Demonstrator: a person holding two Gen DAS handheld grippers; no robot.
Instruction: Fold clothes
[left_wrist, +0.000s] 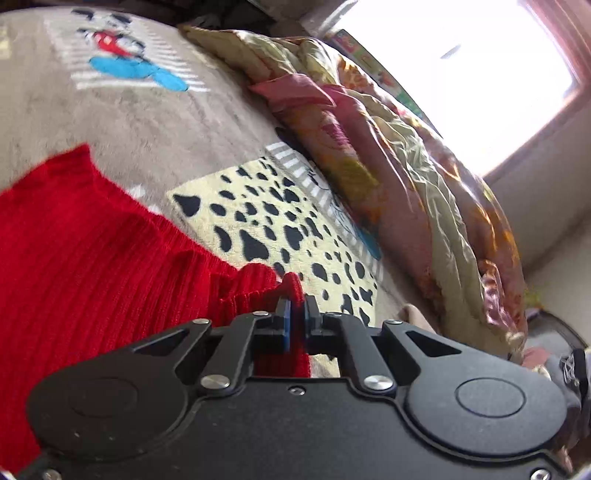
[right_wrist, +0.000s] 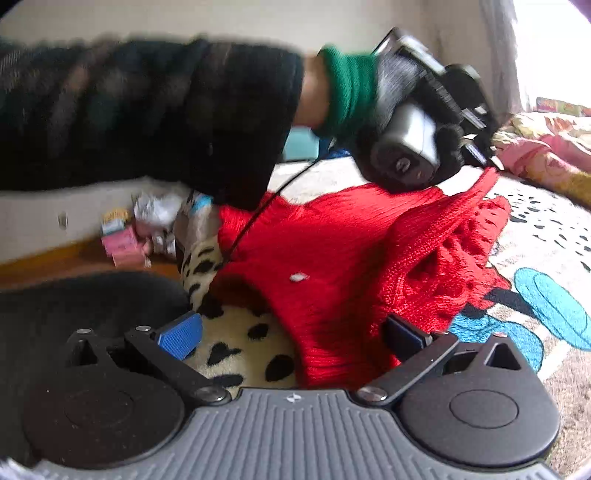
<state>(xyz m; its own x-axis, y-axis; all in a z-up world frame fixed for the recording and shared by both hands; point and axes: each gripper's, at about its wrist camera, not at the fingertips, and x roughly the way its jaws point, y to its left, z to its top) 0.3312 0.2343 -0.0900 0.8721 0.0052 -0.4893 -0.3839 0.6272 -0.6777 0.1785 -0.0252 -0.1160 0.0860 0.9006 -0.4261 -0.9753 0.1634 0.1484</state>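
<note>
A red ribbed knit sweater lies on a grey plush cartoon-print blanket. My left gripper is shut on a bunched edge of the sweater, with red knit pinched between its blue pads. The right wrist view shows that same left gripper in a gloved hand with a green cuff, lifting a corner of the sweater so the cloth stretches taut. My right gripper is open low over the near hem. Red knit lies against its right finger, and the left pad is bare over the spotted patch.
A rumpled floral quilt is heaped along the blanket's far side below a bright window. A cream black-spotted patch lies beside the sweater. A dark sleeve crosses the right view. Small boxes and wrappers sit on the floor by the wall.
</note>
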